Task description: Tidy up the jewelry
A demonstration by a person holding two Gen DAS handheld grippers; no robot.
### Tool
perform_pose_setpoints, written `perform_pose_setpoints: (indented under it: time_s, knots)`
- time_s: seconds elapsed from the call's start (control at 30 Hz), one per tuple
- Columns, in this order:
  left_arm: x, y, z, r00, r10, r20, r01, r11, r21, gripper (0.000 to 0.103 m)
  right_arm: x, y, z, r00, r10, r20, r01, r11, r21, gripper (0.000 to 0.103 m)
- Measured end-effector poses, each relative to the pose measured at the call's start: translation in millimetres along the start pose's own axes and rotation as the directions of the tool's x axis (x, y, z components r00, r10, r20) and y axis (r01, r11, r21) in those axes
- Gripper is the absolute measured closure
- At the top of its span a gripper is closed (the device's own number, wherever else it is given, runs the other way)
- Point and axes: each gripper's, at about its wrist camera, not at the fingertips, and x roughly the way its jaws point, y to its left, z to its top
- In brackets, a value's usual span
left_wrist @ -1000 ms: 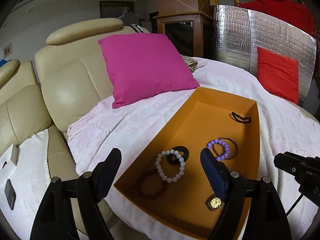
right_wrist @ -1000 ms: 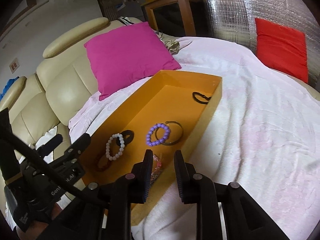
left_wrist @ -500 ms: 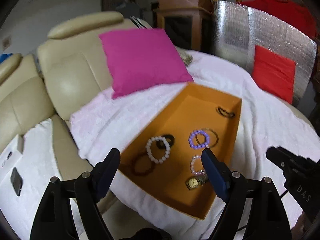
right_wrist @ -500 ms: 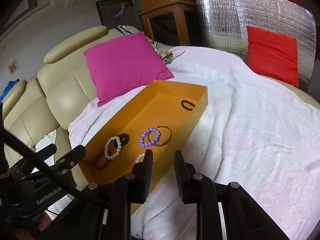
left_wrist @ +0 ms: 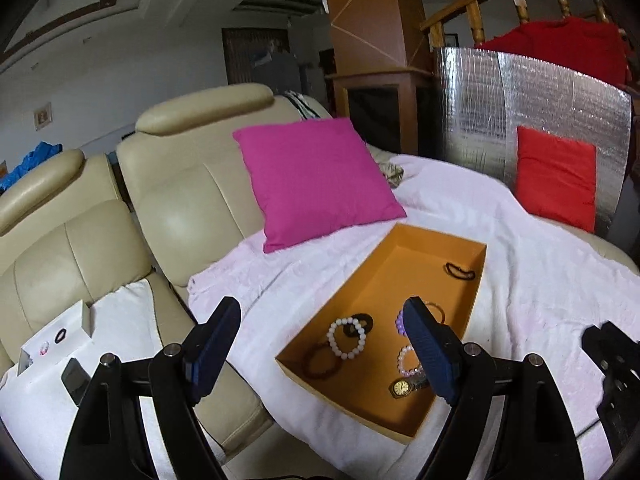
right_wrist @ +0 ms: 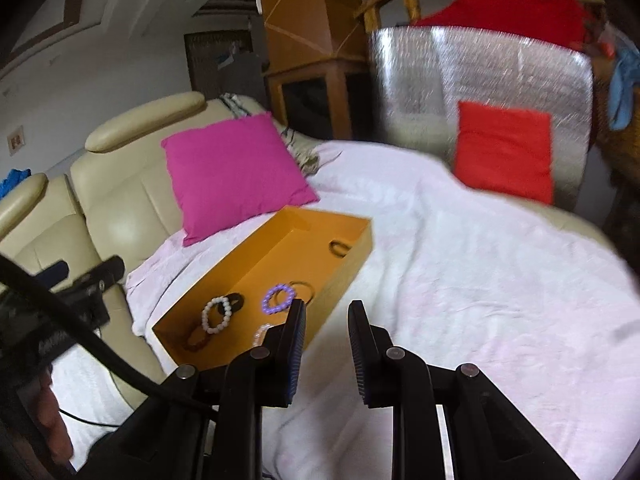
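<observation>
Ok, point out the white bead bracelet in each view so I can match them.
Left wrist: white bead bracelet lies low-centre, in the near end of the orange box, between the claw's fingers.
Right wrist: it lies left of centre, left of the claw.
Shared landmark: the pink pillow behind the box.

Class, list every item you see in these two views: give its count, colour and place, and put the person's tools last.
Tray: one, orange, on the white blanket.
White bead bracelet: one, in the tray.
Black ring: one, under the white bracelet.
Dark brown bracelet: one, tray's near left corner.
Purple bead bracelet: one, mid-tray.
Pink bead bracelet: one, beside the watch.
Watch: one, gold face, near end.
Black hair tie: one, far end.
Pillow: one, magenta, against the sofa.
Cushion: one, red, against the foil panel.
Left gripper: fingers wide apart, empty.
Right gripper: narrow gap, empty.
</observation>
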Motion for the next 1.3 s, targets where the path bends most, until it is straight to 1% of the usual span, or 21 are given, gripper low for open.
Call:
perform_pose_setpoints:
  time_s: [0.03,0.1,0.13,0.2,0.33,0.4,0.5,0.57,0.63,0.7,0.8,0.9,1.03,1.3]
  knots:
    - [-5,0,1,1.000,0.001,0.009,-0.001,1.000,0.006,0.019,-7,-1,0,1.000,-0.013,0.012,0.013,1.000,0.002,0.069]
    - [-16,-1,2,0.999,0.007,0.032,-0.008,1.000,0.030,0.019,-27,-4,0,0.998,-0.044,0.048,0.044,0.999,0.010,0.046]
    - [-21,-2,3,0.999,0.010,0.045,-0.011,0.999,0.042,0.019,-37,-4,0,0.996,-0.054,0.072,0.053,0.999,0.013,0.044]
    - [-32,-3,4,0.998,0.010,0.064,-0.013,0.998,0.058,0.019,-58,-1,0,0.991,-0.075,0.111,0.075,0.997,0.003,0.043]
    - [-53,2,5,0.997,-0.024,0.074,0.021,0.999,0.041,0.018,-89,8,0,0.985,-0.095,0.145,0.099,0.995,-0.020,0.043]
    - [-63,8,5,0.996,-0.039,0.077,0.037,0.999,0.029,0.014,-105,12,0,0.981,-0.096,0.167,0.102,0.994,-0.026,0.038]
    - [-78,17,6,0.995,-0.034,0.095,0.032,0.999,0.020,0.013,-121,17,0,0.979,-0.104,0.178,0.111,0.993,-0.029,0.038]
    - [-90,26,5,0.992,-0.026,0.122,0.025,1.000,0.008,0.010,-129,20,0,0.979,-0.103,0.178,0.109,0.994,-0.025,0.038]
    - [-100,34,4,0.990,-0.033,0.141,0.033,0.999,-0.003,0.009,-135,24,-1,0.980,-0.092,0.175,0.097,0.995,-0.019,0.038]
    - [-110,41,2,0.984,-0.047,0.172,0.049,0.999,-0.009,0.006,-136,30,-1,0.983,-0.079,0.165,0.083,0.996,-0.022,0.038]
    - [-120,50,1,0.979,-0.037,0.201,0.042,0.999,-0.021,0.002,-135,42,-3,0.988,-0.068,0.139,0.073,0.997,-0.034,0.038]
    - [-124,56,1,0.978,-0.027,0.206,0.032,0.999,-0.019,0.002,-133,51,-4,0.991,-0.057,0.121,0.061,0.998,-0.033,0.038]
    - [-122,66,-1,0.977,0.004,0.213,0.002,1.000,-0.030,0.002,-130,60,-3,0.992,-0.049,0.114,0.053,0.998,-0.036,0.038]
    - [-111,74,-2,0.982,0.017,0.188,-0.009,0.999,-0.040,0.002,-117,72,-3,0.996,-0.042,0.080,0.045,0.998,-0.034,0.038]
